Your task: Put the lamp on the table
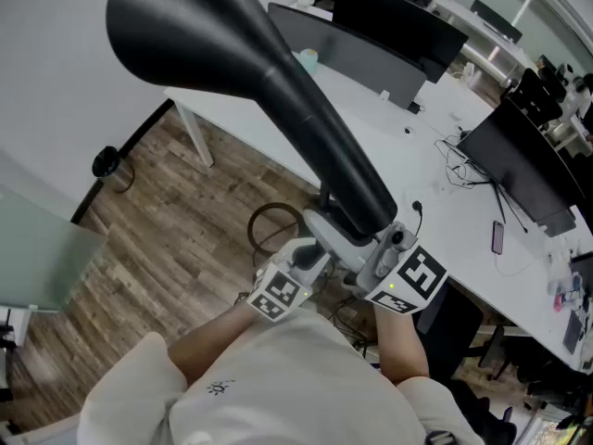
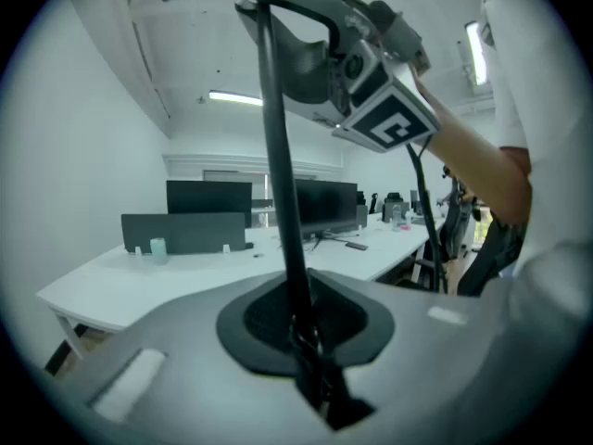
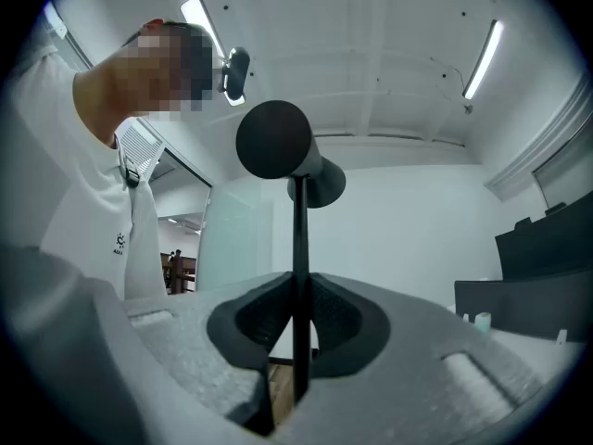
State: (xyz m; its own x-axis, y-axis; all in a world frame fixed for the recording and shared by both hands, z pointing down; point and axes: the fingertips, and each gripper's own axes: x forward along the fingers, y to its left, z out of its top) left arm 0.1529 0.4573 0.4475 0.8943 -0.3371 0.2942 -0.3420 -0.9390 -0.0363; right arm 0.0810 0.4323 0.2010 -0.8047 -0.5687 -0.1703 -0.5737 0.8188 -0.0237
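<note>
**A:** Holding what, exactly?

**B:** The lamp point(image 1: 269, 72). It's matte black, with a wide cone shade point(image 1: 176, 21) narrowing into a thick neck, and a thin straight stem point(image 2: 278, 156). It hangs in the air beside the white table point(image 1: 445, 211), not resting on it.

**A:** And your fingers?

**B:** Both pairs pinch that stem. My left gripper point(image 2: 301, 332) is clamped on it, and my right gripper point(image 3: 296, 341) is clamped just beside the left. Dark monitors point(image 1: 398, 26) stand on the table.
</note>
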